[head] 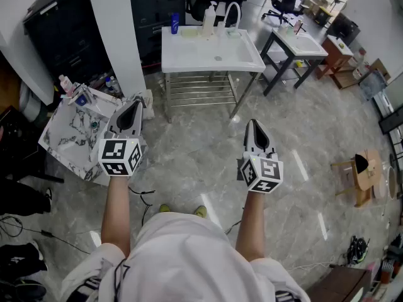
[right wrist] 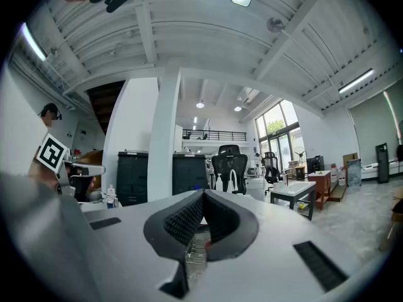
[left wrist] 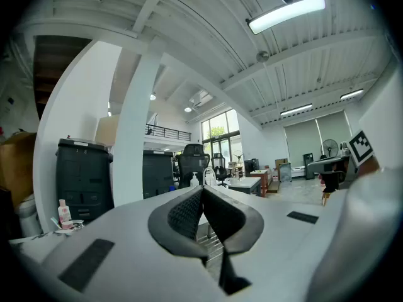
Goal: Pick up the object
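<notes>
Both grippers are held out at waist height over the grey marble floor, apart from every object. In the head view my left gripper [head: 134,104] points toward a small marble-topped table [head: 66,134], and my right gripper [head: 252,124] points toward a white table [head: 211,54]. Each has its jaws pressed together with nothing between them. The same shows in the left gripper view, where my left gripper [left wrist: 202,190] is shut, and in the right gripper view, where my right gripper [right wrist: 203,195] is shut. On the white table stand a blue bottle [head: 174,22] and a white pump bottle [head: 208,19].
A white pillar [head: 116,30] rises between the marble table and the white table. Black cabinets [head: 60,33] line the back left. A second white-topped table [head: 303,44] stands at the back right, a wooden stool [head: 357,176] at the right, cables [head: 25,228] on the floor at left.
</notes>
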The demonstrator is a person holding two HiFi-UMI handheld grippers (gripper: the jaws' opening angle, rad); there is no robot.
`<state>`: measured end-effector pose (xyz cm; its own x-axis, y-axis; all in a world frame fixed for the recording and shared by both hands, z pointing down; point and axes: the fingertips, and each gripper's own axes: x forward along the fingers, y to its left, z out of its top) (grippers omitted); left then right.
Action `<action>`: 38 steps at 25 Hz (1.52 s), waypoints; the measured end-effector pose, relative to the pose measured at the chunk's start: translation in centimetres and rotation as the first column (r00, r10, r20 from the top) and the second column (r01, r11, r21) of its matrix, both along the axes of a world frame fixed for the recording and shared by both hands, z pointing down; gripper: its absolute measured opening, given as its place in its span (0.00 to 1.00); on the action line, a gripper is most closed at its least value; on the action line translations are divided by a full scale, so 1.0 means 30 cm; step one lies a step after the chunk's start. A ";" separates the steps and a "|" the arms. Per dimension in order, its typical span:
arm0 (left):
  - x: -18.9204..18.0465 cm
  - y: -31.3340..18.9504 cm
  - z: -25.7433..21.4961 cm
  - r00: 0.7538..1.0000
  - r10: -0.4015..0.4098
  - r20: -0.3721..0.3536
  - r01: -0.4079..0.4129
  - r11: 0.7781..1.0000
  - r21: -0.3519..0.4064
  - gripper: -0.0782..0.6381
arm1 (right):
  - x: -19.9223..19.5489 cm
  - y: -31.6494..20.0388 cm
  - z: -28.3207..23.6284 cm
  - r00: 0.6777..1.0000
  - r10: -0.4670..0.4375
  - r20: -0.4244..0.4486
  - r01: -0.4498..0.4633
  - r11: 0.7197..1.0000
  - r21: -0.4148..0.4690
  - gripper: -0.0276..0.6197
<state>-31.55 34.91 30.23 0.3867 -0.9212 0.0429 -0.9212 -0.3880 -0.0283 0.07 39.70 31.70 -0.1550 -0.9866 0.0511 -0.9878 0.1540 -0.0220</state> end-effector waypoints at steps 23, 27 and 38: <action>-0.011 -0.011 0.026 0.999 0.019 0.030 -0.019 1.000 -0.004 0.14 | -0.073 -0.036 0.009 0.999 -0.046 0.016 0.046 0.998 0.032 0.05; 0.012 -0.016 0.031 0.999 0.027 0.035 -0.027 1.000 -0.008 0.14 | -0.038 -0.032 0.024 0.999 -0.031 0.035 0.030 0.999 0.028 0.05; 0.074 -0.008 0.031 0.999 0.031 0.034 -0.031 1.000 -0.005 0.20 | 0.017 -0.022 0.038 0.999 -0.026 0.039 0.025 0.999 0.036 0.05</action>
<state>-29.34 34.68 31.17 0.4135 -0.9085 0.0606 -0.9072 -0.4167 -0.0572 0.57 39.05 32.83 -0.1812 -0.9834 0.0090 -0.9821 0.1804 -0.0547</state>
